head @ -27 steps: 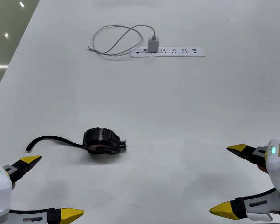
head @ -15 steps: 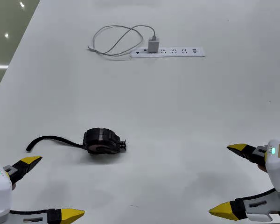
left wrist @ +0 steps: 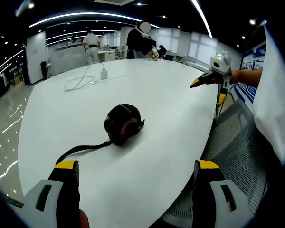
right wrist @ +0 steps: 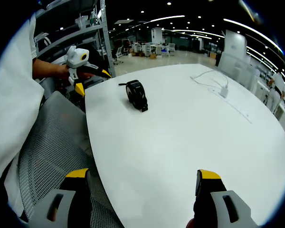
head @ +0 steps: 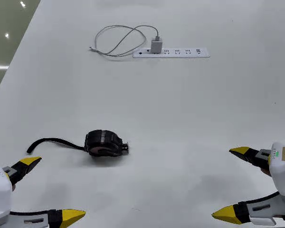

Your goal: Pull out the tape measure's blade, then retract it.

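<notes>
Two sets of fingers, both spread wide and gripping nothing. Left gripper (head: pixel 52 188): its yellow-tipped fingers (left wrist: pixel 66 167) stand well apart over the near left edge of the white surface (head: pixel 180 104), clear of every item. Right gripper (head: pixel 230 182): fingers (right wrist: pixel 208 175) likewise parted, with bare surface between them, at the near right.

Tape measure (head: pixel 103 143): black rounded case resting on the surface, near the left gripper and ahead of it, well apart from the right gripper. Neither gripper touches it. The blade's end hook (head: pixel 126 147) sits at the case mouth, on the side turned toward the right gripper. A black wrist strap (head: pixel 50 141) trails from the opposite side of the case and curves along the surface toward the left, ending ahead of the left gripper's outer finger.

Far side of the surface: a white power strip (head: pixel 173 52) lies flat, with a white charger (head: pixel 156 46) plugged in near its left end and a pale cable (head: pixel 116 40) looped loosely to the left.

Left gripper view: the tape measure lies ahead between the two fingers, its strap running toward the left one. Right gripper view: the tape measure lies ahead and left. Beyond it is the left gripper, held in a hand (right wrist: pixel 54 71). A grey mesh chair (right wrist: pixel 52 137) stands beside the surface edge.
</notes>
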Demonstrator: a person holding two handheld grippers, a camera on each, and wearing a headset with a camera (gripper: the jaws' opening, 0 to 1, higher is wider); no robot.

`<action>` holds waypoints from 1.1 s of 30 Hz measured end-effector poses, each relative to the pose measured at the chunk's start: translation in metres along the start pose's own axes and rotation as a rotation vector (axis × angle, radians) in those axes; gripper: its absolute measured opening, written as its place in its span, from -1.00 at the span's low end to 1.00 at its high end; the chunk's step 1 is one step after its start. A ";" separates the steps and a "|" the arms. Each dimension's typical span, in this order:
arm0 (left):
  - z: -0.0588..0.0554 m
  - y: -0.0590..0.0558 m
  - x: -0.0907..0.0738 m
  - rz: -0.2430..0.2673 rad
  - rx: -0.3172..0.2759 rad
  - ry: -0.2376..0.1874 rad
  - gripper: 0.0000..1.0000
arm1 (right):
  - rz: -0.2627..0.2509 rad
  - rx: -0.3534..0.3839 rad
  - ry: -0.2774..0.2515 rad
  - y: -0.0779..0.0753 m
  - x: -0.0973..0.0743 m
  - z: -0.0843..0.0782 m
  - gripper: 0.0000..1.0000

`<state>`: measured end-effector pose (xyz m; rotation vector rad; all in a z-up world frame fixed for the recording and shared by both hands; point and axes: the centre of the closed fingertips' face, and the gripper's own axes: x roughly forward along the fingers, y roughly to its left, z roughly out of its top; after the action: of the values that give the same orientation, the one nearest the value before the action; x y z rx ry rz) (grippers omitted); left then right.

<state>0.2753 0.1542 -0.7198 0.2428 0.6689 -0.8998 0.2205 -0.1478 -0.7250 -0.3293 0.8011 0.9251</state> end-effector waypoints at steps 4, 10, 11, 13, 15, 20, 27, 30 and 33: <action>0.002 0.002 0.001 0.002 0.009 -0.002 0.94 | 0.004 0.004 0.002 -0.001 0.001 0.000 0.79; 0.004 0.004 0.003 -0.004 0.017 -0.002 0.87 | 0.007 0.002 0.007 -0.003 0.003 0.001 0.80; 0.004 0.005 0.004 -0.005 0.018 -0.002 0.87 | 0.008 0.003 0.007 -0.003 0.003 0.001 0.80; 0.005 0.006 0.005 -0.007 0.020 0.001 0.87 | 0.006 0.001 0.007 -0.005 0.004 0.002 0.80; 0.005 0.007 0.006 -0.008 0.020 0.002 0.87 | 0.004 -0.002 0.008 -0.006 0.005 0.002 0.80; 0.007 0.009 0.010 -0.017 0.027 0.007 0.88 | -0.001 -0.001 -0.002 -0.011 0.007 0.007 0.80; 0.010 0.011 0.016 -0.032 0.036 0.016 0.87 | 0.012 0.000 -0.011 -0.014 0.013 0.010 0.77; 0.011 0.012 0.019 -0.038 0.042 0.018 0.86 | 0.013 -0.008 -0.003 -0.015 0.017 0.010 0.78; 0.014 0.013 0.022 -0.047 0.055 0.023 0.85 | 0.018 -0.011 -0.005 -0.018 0.020 0.012 0.78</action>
<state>0.3015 0.1417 -0.7244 0.2877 0.6737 -0.9630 0.2479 -0.1399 -0.7325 -0.3295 0.7953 0.9468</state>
